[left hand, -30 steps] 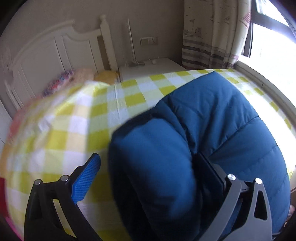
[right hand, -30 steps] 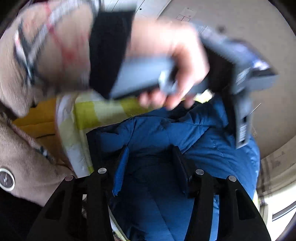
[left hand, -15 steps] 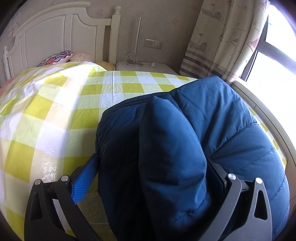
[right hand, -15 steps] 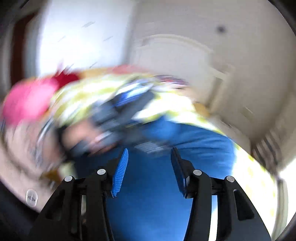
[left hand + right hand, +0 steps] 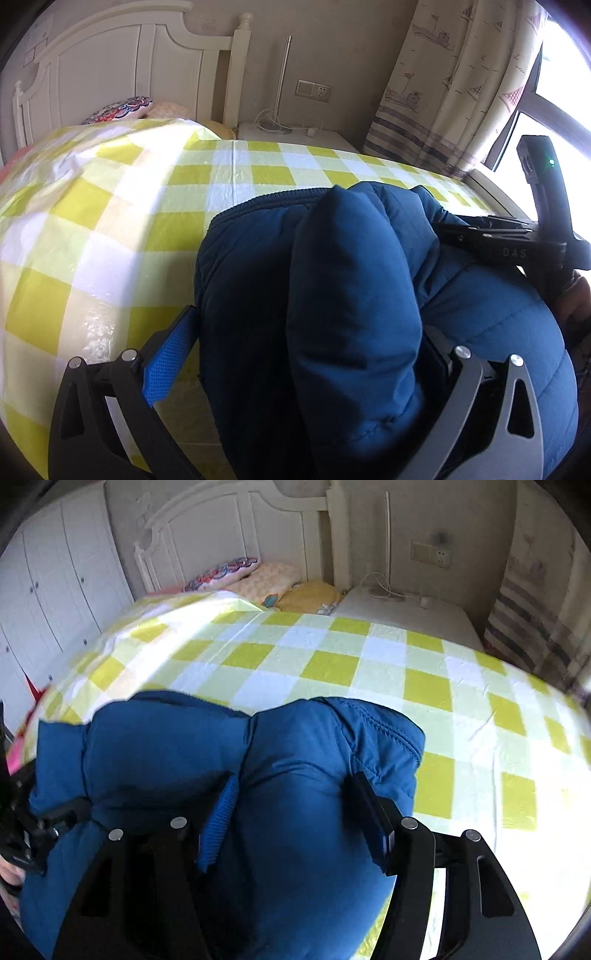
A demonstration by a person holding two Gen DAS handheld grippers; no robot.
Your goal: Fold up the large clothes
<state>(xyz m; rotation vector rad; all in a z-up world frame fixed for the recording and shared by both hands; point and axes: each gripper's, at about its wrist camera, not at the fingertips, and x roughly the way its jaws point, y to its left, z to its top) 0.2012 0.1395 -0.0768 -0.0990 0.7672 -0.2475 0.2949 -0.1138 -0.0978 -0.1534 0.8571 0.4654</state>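
Jacket (image 5: 303, 775), blue and padded, lies bunched at the near edge of the checked bed (image 5: 332, 664). Your left hand-held gripper (image 5: 306, 354) and right hand-held gripper (image 5: 291, 819) each pinch a thick fold. Mid-fold; next, lay both folds flat.

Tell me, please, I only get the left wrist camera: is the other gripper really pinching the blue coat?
Observer: It looks so. In the right wrist view the right gripper has a thick fold of the blue coat bulging between its two fingers, and both pads press into it.
Operator: What's next to the bed over there? I just see the headboard.
Observer: White wardrobe doors with small knobs stand beside the headboard, at the left of that picture.
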